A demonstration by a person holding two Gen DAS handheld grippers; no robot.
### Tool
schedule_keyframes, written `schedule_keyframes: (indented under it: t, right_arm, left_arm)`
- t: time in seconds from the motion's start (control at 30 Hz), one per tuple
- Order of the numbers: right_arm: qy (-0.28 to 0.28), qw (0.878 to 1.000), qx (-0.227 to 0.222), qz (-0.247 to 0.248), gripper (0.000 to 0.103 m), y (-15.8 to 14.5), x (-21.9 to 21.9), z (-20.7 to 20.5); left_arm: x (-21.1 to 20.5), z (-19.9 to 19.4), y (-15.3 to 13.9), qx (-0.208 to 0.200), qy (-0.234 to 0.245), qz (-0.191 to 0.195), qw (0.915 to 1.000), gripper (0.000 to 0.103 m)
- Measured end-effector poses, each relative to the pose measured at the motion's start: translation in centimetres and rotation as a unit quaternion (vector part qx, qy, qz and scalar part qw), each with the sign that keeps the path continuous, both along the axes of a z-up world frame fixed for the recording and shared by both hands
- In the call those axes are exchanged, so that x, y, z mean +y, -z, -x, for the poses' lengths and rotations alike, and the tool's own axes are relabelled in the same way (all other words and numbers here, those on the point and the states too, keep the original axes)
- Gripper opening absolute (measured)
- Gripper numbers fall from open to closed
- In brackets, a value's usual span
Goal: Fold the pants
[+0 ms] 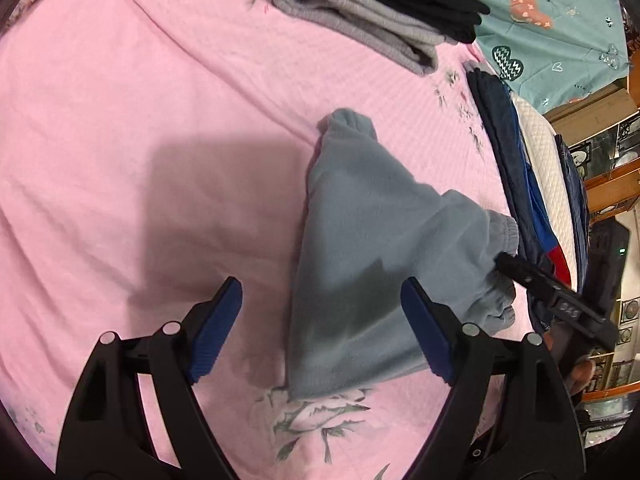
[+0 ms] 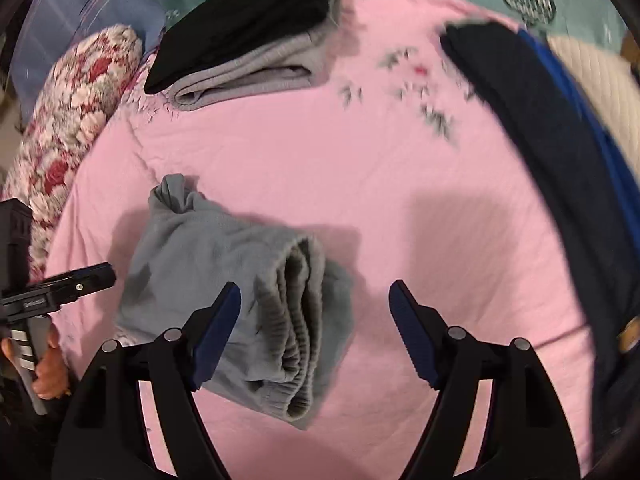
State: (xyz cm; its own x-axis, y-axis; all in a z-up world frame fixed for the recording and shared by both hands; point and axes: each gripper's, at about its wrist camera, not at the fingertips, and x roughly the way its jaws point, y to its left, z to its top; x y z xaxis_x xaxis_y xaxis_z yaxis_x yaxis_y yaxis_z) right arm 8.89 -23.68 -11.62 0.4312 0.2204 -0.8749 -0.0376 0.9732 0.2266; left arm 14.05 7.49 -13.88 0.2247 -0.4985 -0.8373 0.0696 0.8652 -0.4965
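Blue-grey fleece pants point(image 1: 372, 248) lie folded into a compact bundle on the pink sheet point(image 1: 140, 128). In the right wrist view the pants point(image 2: 224, 276) show their stacked elastic waistband and cuffs facing me. My left gripper point(image 1: 322, 324) is open above the sheet, its right finger over the pants' near edge. My right gripper point(image 2: 316, 328) is open just above the waistband end, holding nothing. The right gripper's tip point(image 1: 532, 280) shows at the pants' right side in the left wrist view; the left gripper point(image 2: 72, 284) shows beside the pants in the right wrist view.
A folded stack of grey and black garments point(image 1: 376, 12) lies at the far side of the bed. A pile of navy and blue clothes point(image 1: 524, 184) lies along the right. A floral pillow point(image 2: 68, 128) lies at the left. Shelves point(image 1: 608, 176) stand beyond the bed.
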Motion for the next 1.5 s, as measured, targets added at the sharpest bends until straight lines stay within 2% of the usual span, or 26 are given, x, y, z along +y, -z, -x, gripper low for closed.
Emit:
schedule_keyframes:
  t: [0.07, 0.13, 0.23, 0.3, 0.33, 0.37, 0.5, 0.67, 0.7, 0.73, 0.77, 0.8, 0.83, 0.9, 0.97, 1.07, 1.2, 1.3, 1.4, 1.5]
  right_arm:
    - [0.02, 1.0, 0.014, -0.004, 0.077, 1.4, -0.1, -0.1]
    - [0.03, 0.997, 0.062, -0.043, 0.077, 3.6, -0.4, 0.3]
    - [0.009, 0.993, 0.074, -0.094, 0.081, 3.7, -0.1, 1.7]
    - [-0.015, 0.983, 0.094, -0.16, 0.081, 3.7, 0.1, 2.4]
    - [-0.017, 0.981, 0.093, -0.171, 0.081, 3.9, 0.2, 2.4]
    - [-0.015, 0.982, 0.086, -0.166, 0.081, 3.8, 0.2, 2.5]
    - [0.005, 0.977, 0.072, -0.199, 0.08, 3.9, -1.0, 1.9]
    - [0.005, 0.983, 0.044, -0.177, 0.08, 3.9, -0.8, 1.6]
    - [0.005, 0.985, 0.033, -0.168, 0.079, 3.9, -0.4, 1.6]
    - [0.004, 0.988, 0.024, -0.154, 0.077, 4.0, 0.1, 1.4]
    - [0.006, 0.991, 0.015, -0.136, 0.059, 4.0, 0.4, 1.4]
    - [0.002, 0.993, 0.005, -0.117, 0.042, 4.1, 0.7, 1.4]
    - [-0.005, 0.993, 0.005, -0.121, 0.036, 4.3, 0.7, 1.4]
    - [-0.009, 0.994, -0.005, -0.113, 0.028, 4.0, 0.7, 1.7]
    - [-0.023, 0.995, -0.024, -0.089, 0.025, 2.8, 1.4, 2.2]
    - [-0.054, 0.994, -0.064, -0.064, 0.024, -0.5, 2.8, 2.9]
    - [-0.094, 0.988, -0.114, -0.044, 0.024, -6.5, 4.8, 0.4]
    - [-0.102, 0.98, -0.165, -0.043, 0.024, -12.0, 5.4, -5.1]
    - [-0.083, 0.979, -0.176, -0.067, 0.024, -15.4, 5.3, -12.7]
    - [-0.064, 0.979, -0.176, -0.074, 0.024, -16.0, 5.6, -20.7]
  left_arm:
    - [-0.5, 0.2, 0.2, -0.005, 0.006, -0.003, 1.0, 0.086]
    - [-0.9, 0.3, 0.3, -0.003, 0.018, 0.015, 0.9997, 0.087]
    - [-1.3, -0.1, 1.2, 0.031, 0.04, 0.103, 0.9934, 0.087]
    - [-1.7, -0.4, 1.3, 0.03, 0.045, 0.101, 0.9934, 0.087]
    - [-1.9, -0.6, 1.3, 0.03, 0.047, 0.1, 0.9934, 0.087]
    - [-1.9, -0.8, 1.3, 0.032, 0.048, 0.102, 0.9931, 0.087]
    - [-1.8, -1.3, 1.4, 0.031, 0.06, 0.113, 0.9913, 0.088]
    - [-4.1, -2.7, 1.6, 0.014, 0.074, 0.12, 0.9898, 0.093]
    - [-4.8, -2.7, 1.4, 0.008, 0.083, 0.115, 0.9899, 0.09]
    - [-5.5, -2.4, 1.2, -0.002, 0.087, 0.096, 0.9916, 0.074]
    - [-6.0, -1.9, 0.8, -0.019, 0.091, 0.067, 0.9934, 0.06]
    - [-6.5, -1.4, 0.6, -0.031, 0.098, 0.04, 0.9939, 0.039]
    - [-6.7, -1.0, 0.2, -0.044, 0.095, 0.019, 0.9943, 0.029]
    - [-6.3, -0.3, -0.6, -0.061, 0.087, 0.024, 0.9941, 0.022]
    - [-5.7, 0.6, -2.7, -0.1, 0.079, 0.027, 0.9915, 0.017]
    - [-4.6, 0.4, -7.0, -0.15, 0.071, 0.032, 0.9857, 0.017]
    - [-3.2, -4.6, -14.8, -0.215, 0.061, 0.012, 0.9746, 0.017]
    - [-2.7, -12.1, -19.2, -0.221, 0.042, -0.001, 0.9743, 0.017]
    - [-2.6, -19.5, -21.0, -0.225, 0.021, -0.023, 0.974, 0.02]
    - [-2.8, -26.0, -19.4, -0.201, 0.007, -0.048, 0.9783, 0.024]
